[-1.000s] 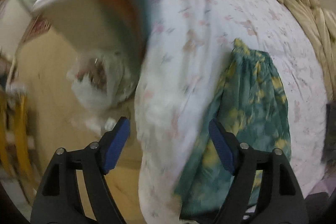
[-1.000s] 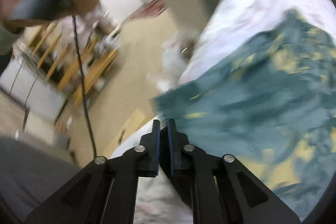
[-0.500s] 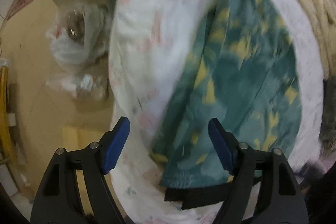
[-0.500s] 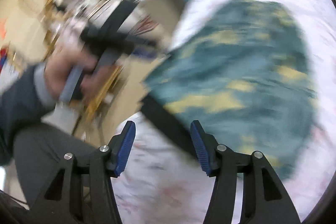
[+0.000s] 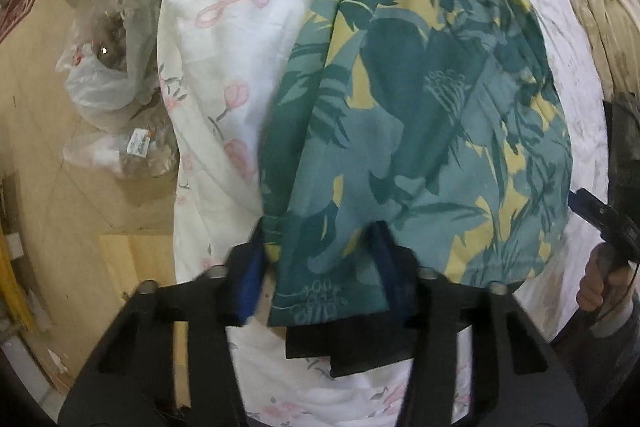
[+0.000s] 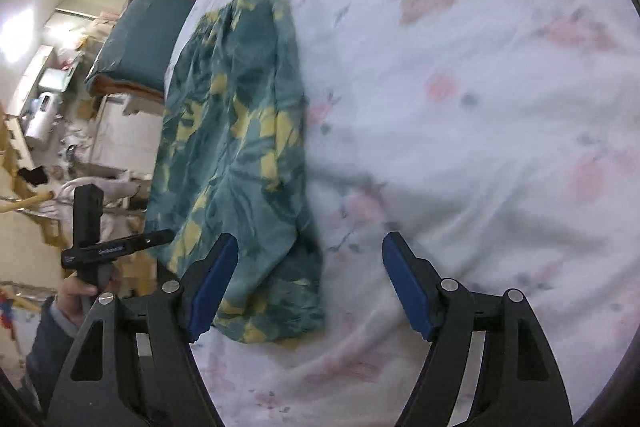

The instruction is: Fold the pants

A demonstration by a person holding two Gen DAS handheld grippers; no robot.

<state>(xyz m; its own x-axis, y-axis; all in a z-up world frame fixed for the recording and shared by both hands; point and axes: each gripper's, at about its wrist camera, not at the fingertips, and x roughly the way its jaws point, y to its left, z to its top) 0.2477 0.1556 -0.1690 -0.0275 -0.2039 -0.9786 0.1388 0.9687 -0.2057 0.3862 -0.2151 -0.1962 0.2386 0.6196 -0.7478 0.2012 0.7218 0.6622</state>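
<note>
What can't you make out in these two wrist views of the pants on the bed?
- Left wrist view: the near hem of the pants drapes over the left gripper, hiding its pad tips; whether the jaws pinch cloth is unclear.
- Same view: a black strip under the hem; what it is cannot be told.
- Right wrist view: motion blur smears the pants' folds and the sheet.
- Same view: the right gripper is open and holds nothing.

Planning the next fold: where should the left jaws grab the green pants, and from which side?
Probably the near hem corner of the green pants, at the bed sheet's edge. The left gripper already straddles it from the near side; that corner is a free edge, so pinch and lift it toward the far end.
</note>
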